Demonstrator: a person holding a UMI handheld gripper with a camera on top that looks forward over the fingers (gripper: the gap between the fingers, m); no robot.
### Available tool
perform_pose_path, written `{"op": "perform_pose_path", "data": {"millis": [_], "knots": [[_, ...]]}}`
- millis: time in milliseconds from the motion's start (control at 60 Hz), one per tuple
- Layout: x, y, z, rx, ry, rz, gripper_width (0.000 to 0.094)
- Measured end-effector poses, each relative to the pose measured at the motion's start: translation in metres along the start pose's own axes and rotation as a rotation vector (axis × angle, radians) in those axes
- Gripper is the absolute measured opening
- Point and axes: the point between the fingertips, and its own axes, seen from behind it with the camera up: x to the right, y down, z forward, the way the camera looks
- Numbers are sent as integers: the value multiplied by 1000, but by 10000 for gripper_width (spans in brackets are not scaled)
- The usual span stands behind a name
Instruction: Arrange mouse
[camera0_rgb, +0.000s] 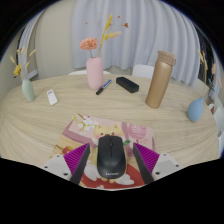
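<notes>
A black computer mouse (111, 156) lies on a colourful illustrated mouse mat (92, 128) on the light wooden table (60, 120). My gripper (112, 152) is open. The mouse stands between the two fingers, with a small gap on each side. The magenta pads (80, 158) flank the mouse left and right. The mouse rests on the mat, its rear end toward me.
Beyond the mat stand a pink vase with flowers (94, 72), a bronze tumbler (159, 80), a black box (127, 83) and a pen (104, 87). A small white object (51, 97) and a vase (27, 88) are at the left, a blue vase (197, 108) at the right.
</notes>
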Motion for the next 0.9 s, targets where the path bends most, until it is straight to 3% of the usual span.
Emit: {"op": "perform_pose_path", "data": {"millis": [50,217,517,667,900], "knots": [[5,-5,-12,14,9,9,831],[21,2,-96,23,6,60,855],[74,106,-247,-47,34,37,857],[90,144,-283,-74,38,60,865],[110,155,-298,-55,49,33,858]]}}
